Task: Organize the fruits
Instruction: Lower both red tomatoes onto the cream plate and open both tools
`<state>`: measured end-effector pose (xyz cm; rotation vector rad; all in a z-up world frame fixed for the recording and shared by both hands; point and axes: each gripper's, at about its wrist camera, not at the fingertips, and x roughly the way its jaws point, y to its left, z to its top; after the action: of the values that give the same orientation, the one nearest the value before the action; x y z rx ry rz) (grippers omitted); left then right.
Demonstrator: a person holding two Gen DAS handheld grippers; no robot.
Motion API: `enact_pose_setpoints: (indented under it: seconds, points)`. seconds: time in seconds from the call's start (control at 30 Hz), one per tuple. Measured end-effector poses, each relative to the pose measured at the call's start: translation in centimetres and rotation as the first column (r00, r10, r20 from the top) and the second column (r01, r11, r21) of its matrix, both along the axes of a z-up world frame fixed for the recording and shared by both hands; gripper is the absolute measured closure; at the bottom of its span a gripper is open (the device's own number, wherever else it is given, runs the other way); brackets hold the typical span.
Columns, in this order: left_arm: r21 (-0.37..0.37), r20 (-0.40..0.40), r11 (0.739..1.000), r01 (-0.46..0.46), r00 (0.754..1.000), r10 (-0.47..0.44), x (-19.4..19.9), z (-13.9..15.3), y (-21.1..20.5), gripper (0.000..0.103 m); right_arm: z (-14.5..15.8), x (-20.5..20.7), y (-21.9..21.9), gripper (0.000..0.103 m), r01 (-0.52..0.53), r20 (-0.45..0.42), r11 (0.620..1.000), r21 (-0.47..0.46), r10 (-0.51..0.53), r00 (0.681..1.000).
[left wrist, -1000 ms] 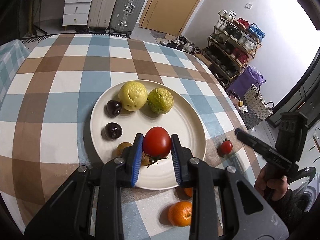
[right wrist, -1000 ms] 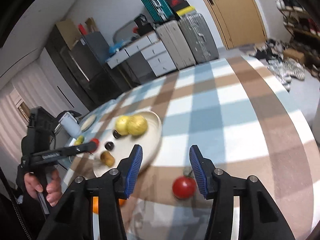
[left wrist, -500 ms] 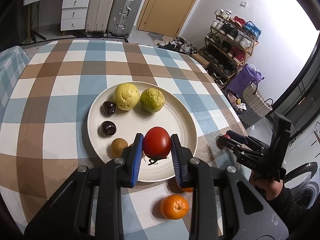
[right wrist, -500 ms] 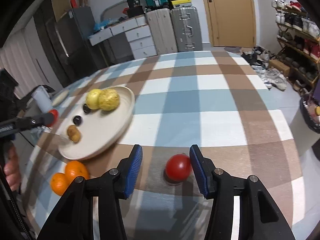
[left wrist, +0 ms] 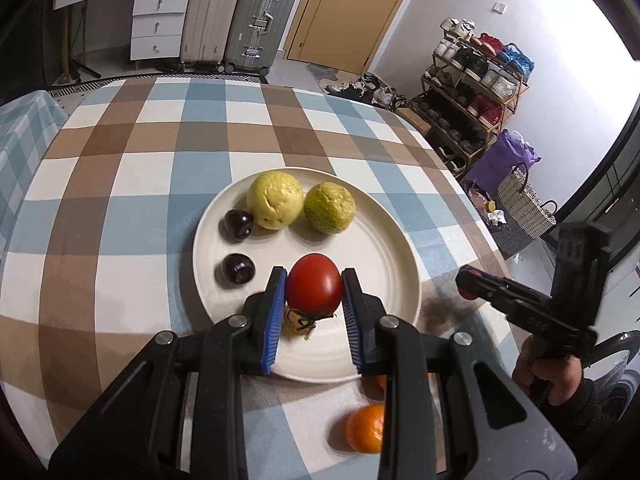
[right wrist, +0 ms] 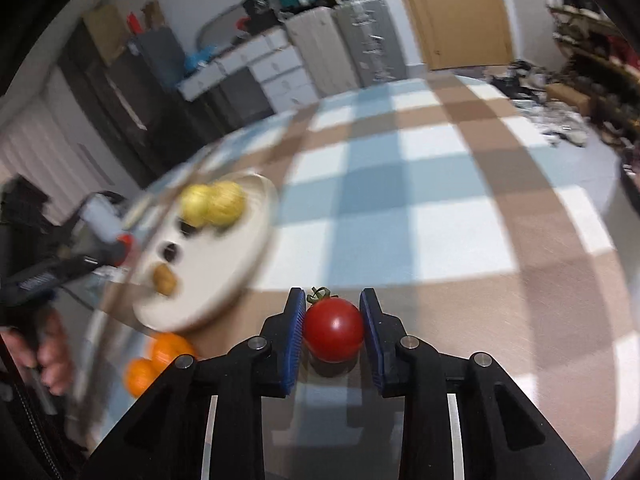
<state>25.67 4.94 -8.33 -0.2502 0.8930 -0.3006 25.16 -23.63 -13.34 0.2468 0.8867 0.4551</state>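
A cream plate (left wrist: 372,240) on the checked tablecloth holds a yellow fruit (left wrist: 274,200), a green fruit (left wrist: 329,208), two dark plums (left wrist: 238,222) and a small brown fruit partly hidden under my left gripper. My left gripper (left wrist: 314,292) is shut on a red tomato (left wrist: 314,288) just above the plate's near part. My right gripper (right wrist: 331,320) is shut on a second red tomato (right wrist: 333,329) at the tablecloth, right of the plate (right wrist: 240,256). The right gripper also shows in the left wrist view (left wrist: 467,286), right of the plate.
Two oranges (left wrist: 366,428) lie on the cloth near the plate's front edge; they also show in the right wrist view (right wrist: 170,350). Suitcases (left wrist: 260,20) and drawers stand beyond the table, a shoe rack (left wrist: 476,76) to the right.
My right gripper has moved forward and closed on the second tomato. My left gripper, still holding its tomato, has shifted slightly over the plate.
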Motion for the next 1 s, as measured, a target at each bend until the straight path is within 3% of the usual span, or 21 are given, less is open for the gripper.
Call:
enact_pose_setpoints:
  seconds: [0.13, 0.43, 0.93, 1.0]
  points:
    - [0.005, -0.011, 1.0, 0.003, 1.0, -0.003, 1.6, -0.5, 0.3, 0.078, 1.7, 1.3, 3.4, 0.075, -0.098, 0.029, 0.99, 0.1, 0.095, 0.995]
    - [0.003, -0.042, 1.0, 0.009, 0.999, -0.009, 4.8, -2.2, 1.0, 0.078, 2.1, 4.9, 12.9, 0.075, -0.314, 0.048, 0.945, 0.087, 0.311, 0.949]
    - [-0.05, -0.078, 0.999, -0.012, 0.997, 0.008, 7.0, -3.4, 1.9, 0.078, 0.5, 8.0, 15.1, 0.073, -0.307, 0.012, 0.944, 0.122, 0.308, 0.951]
    - [-0.058, -0.064, 0.998, -0.007, 0.998, 0.003, 6.5, -2.9, 1.9, 0.076, 0.7, 7.9, 14.8, 0.066, -0.312, 0.016, 0.939, 0.147, 0.313, 0.95]
